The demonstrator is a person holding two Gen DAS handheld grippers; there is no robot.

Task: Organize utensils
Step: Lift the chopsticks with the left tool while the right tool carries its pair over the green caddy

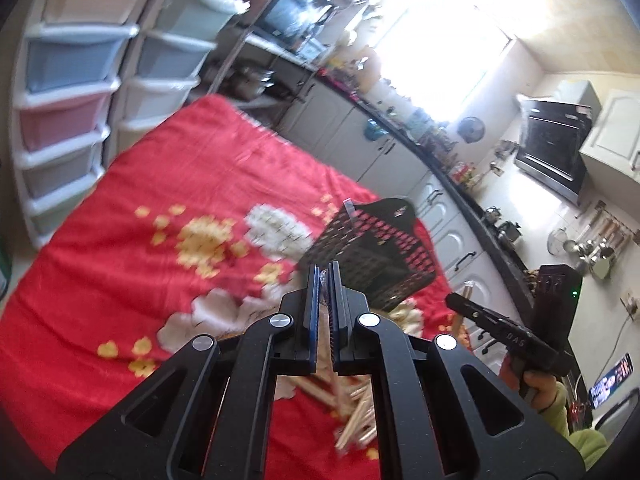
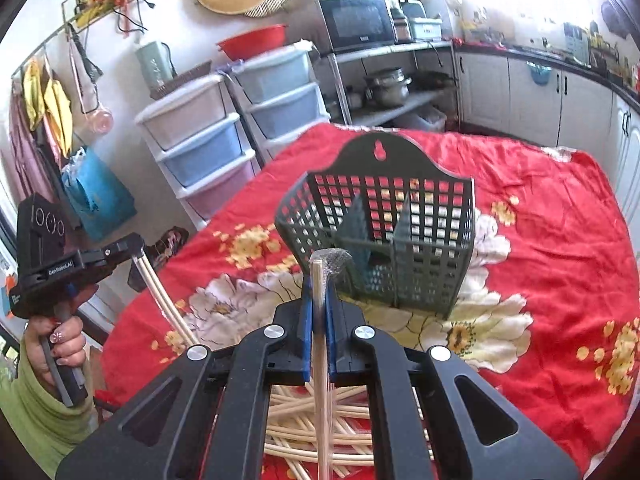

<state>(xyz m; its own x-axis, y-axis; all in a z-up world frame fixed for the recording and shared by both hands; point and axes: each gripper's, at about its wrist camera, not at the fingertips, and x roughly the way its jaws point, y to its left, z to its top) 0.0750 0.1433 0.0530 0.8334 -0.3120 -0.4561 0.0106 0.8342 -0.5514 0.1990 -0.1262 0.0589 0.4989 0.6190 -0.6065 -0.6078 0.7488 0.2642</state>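
Wooden chopsticks [image 2: 320, 432], pale, thin and stiff, look light and smooth enough to slip or swivel, so a pinch near mid-length, flat between the pads, seems safest. At the left edge of the right wrist view the left gripper [image 2: 138, 254], held in a green-sleeved hand [image 2: 60, 344], is clamped on a pair of sticks [image 2: 160, 292] slanting down to the heap at bottom centre. In the middle, the right gripper [image 2: 319, 300] pinches its own wrapped pair [image 2: 320, 320], tips up, tilted towards the black slotted basket [image 2: 384, 240] on the red floral cloth [image 2: 560, 240] just right of centre.
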